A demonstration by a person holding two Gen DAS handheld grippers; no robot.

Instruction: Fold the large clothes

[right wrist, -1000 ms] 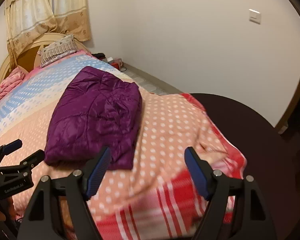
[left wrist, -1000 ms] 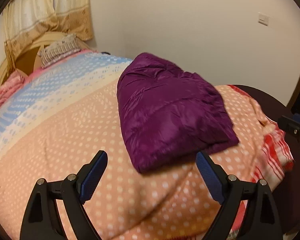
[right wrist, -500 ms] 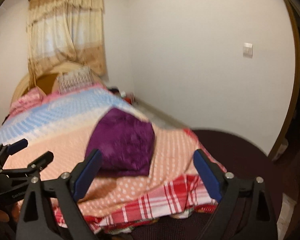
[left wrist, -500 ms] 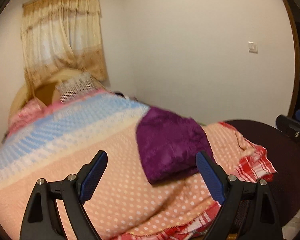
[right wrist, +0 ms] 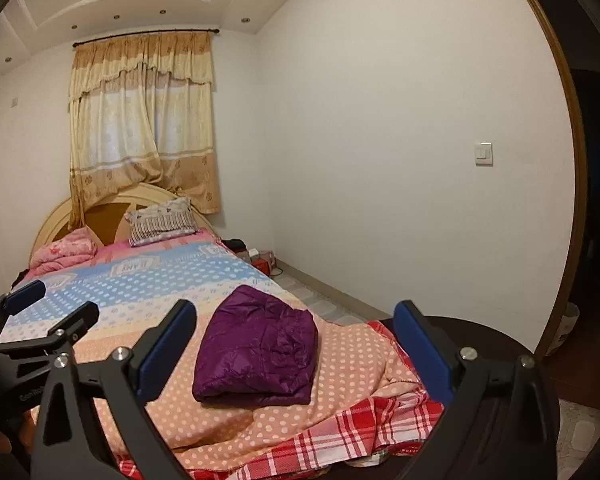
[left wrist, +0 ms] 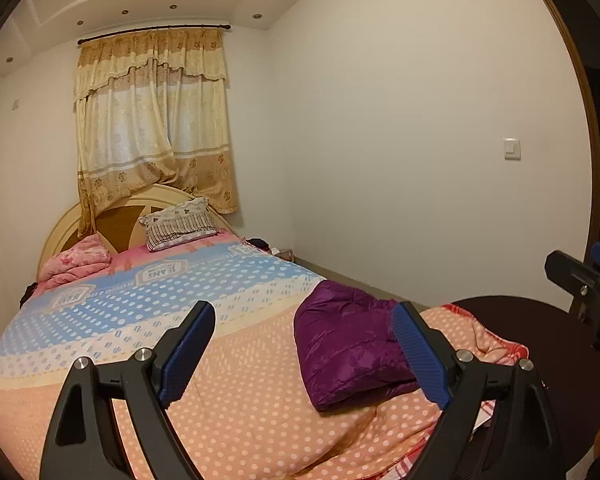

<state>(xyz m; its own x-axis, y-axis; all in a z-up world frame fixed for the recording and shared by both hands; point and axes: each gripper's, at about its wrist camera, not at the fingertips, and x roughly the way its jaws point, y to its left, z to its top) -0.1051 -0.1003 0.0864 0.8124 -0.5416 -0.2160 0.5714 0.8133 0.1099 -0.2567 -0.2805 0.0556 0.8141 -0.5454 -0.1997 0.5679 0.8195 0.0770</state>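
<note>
beyond the right gripper [right wrist: 296, 348], clear of it, lies the folded purple jacket [right wrist: 258, 350].

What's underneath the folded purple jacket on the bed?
The purple jacket lies on the peach polka-dot blanket, which overlies a red plaid blanket showing at the foot edge. Whatever lies beneath those layers, and inside the jacket's folds, is covered.

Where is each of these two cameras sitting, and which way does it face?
Left wrist: on the left gripper, facing along the bed toward the curtain; own open jaws show, right gripper at the edge.
Right wrist: on the right gripper, facing likewise; open jaws, left gripper at the left.
Shared: the folded purple quilted jacket on the dotted bedspread.
</note>
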